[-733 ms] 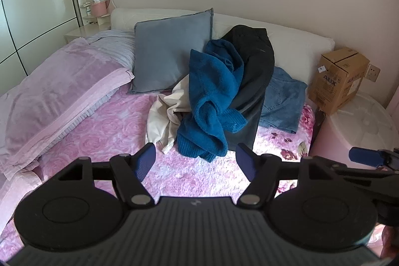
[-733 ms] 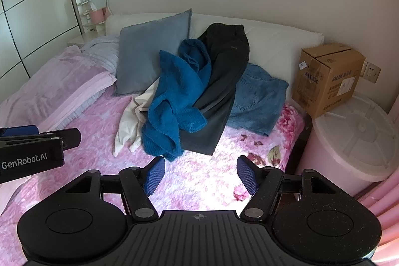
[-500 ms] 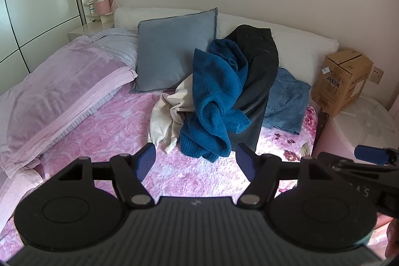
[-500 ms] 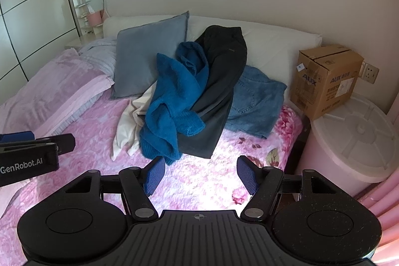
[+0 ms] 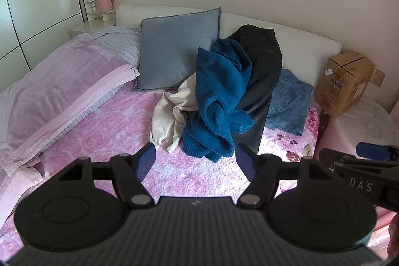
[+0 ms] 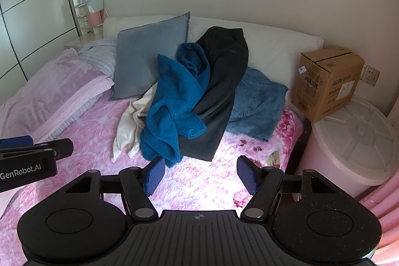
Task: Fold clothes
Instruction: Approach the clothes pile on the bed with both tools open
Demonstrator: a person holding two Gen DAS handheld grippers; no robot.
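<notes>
Only my right wrist view takes in the whole pink round tub [image 6: 354, 141], lid on, contents hidden; a cardboard box [image 6: 326, 81], closed, sits on its far edge. My left wrist view shows more of the folded pink quilt [image 5: 54, 91]. Left gripper [image 5: 195, 162]: jaws wide apart, nothing between, above the bedspread just short of the clothes pile [image 5: 219, 94]. Right gripper [image 6: 200, 175]: same. Pile lies mid-bed, right of the grey pillow [image 5: 177, 51], blue sweater [image 6: 174, 101] topmost.
</notes>
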